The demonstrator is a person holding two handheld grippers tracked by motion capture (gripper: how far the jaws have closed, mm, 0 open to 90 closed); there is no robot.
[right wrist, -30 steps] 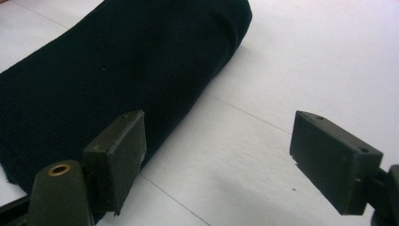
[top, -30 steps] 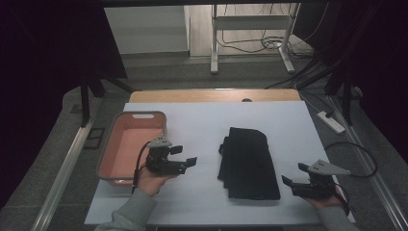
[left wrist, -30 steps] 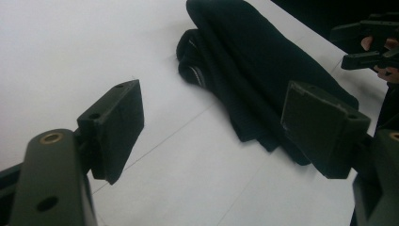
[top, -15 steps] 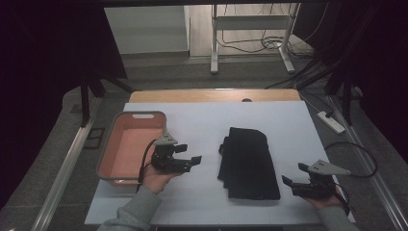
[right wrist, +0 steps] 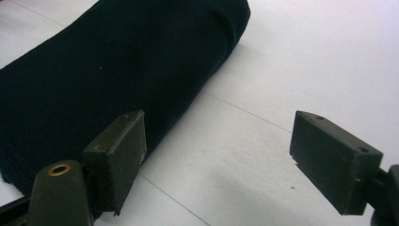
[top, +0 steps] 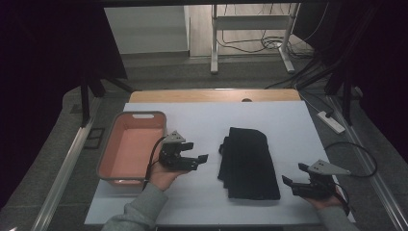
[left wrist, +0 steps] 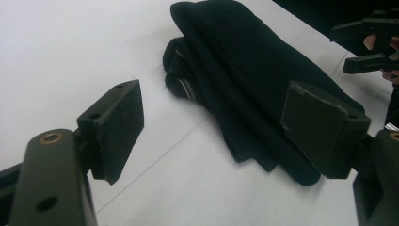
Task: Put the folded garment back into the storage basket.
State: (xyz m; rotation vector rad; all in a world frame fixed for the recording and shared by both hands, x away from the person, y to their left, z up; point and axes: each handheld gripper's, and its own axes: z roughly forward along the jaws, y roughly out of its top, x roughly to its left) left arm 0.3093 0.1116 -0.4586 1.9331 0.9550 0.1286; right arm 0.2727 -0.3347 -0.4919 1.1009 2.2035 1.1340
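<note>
A folded black garment (top: pixel 248 162) lies flat on the white surface (top: pixel 288 125), a little right of its middle, with nothing on top of it and open white surface on every side. To its left stands a pink tub (top: pixel 132 147) with a grey rim, and its inside looks bare. The left gripper (top: pixel 199 159) is held between the tub and the garment, just beside the tub's right wall and near the garment's left edge without touching it; its fingers (left wrist: pixel 117 127) stand wide apart and hold nothing. The right gripper (top: pixel 291 175) sits low at the garment's near right corner, close to the cloth but apart from it, its fingers (right wrist: pixel 123 155) likewise spread wide and empty. The left gripper view looks across the garment's bunched left edge, where a thin pale stripe shows in the folds (too small to make out from above), and the right gripper (left wrist: pixel 367 44) appears far off at its upper right. The right gripper view shows the knit weave of the garment (right wrist: pixel 117 61) and its rounded folded end, with fine seam lines crossing the white surface (right wrist: pixel 301 56). The high view alone takes in the floor beyond, with a power strip (top: pixel 331 121) and cables.
</note>
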